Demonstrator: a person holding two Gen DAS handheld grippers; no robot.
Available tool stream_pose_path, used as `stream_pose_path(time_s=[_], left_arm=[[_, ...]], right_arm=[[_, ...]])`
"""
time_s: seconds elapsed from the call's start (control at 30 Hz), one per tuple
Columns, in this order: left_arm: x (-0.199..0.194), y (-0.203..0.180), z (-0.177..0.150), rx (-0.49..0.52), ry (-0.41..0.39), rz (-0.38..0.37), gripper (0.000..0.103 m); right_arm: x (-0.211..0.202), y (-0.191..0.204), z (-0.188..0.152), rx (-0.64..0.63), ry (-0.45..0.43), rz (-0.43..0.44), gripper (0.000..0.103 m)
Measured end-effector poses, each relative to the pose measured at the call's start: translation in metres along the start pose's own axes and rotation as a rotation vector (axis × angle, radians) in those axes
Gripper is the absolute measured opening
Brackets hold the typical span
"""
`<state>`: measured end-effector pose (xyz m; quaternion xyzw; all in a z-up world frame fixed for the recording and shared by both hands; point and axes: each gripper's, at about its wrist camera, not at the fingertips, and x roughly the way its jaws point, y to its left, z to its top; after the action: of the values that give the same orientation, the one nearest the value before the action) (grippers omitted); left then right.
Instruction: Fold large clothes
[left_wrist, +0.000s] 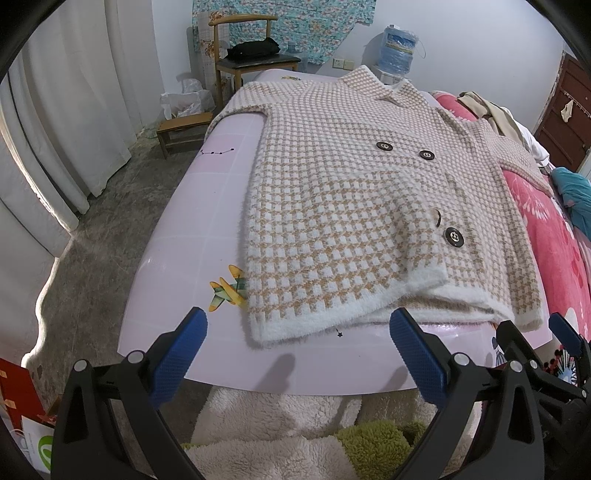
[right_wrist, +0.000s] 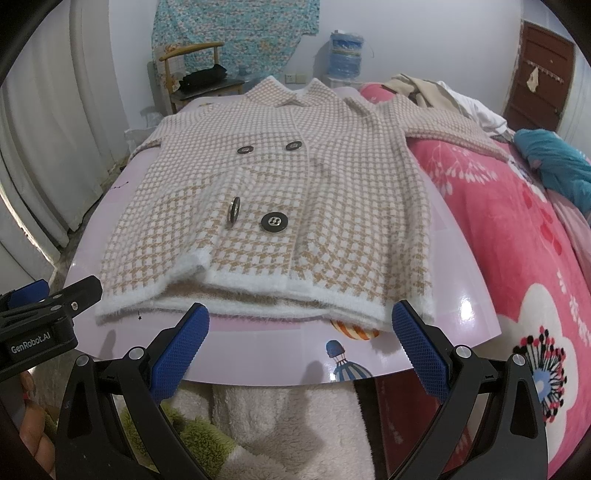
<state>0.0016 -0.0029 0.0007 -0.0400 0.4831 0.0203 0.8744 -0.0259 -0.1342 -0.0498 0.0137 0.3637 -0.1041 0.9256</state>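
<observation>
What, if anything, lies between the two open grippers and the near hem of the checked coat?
Nothing visible does. The fluffy beige-and-white checked coat lies flat on the glossy pink table, its white hem facing both grippers. Only bare tabletop separates the left gripper and right gripper from it.

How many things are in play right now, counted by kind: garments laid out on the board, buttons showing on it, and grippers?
Checked jacket laid flat on the pink board: 1
Dark buttons, the nearest at: 4
Grippers, both open and holding nothing: 2, the left gripper and the right gripper
Total: 7
</observation>
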Motion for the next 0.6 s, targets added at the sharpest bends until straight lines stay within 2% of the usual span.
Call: stream_pose_path(time_s=[0.6], left_arm=[[-0.0006, 0.0066, 0.0021, -0.006, -0.002, 0.0, 0.097]], right_arm=[[0.0001, 0.0, 0.0026, 0.003, 0.0, 0.0, 0.095]])
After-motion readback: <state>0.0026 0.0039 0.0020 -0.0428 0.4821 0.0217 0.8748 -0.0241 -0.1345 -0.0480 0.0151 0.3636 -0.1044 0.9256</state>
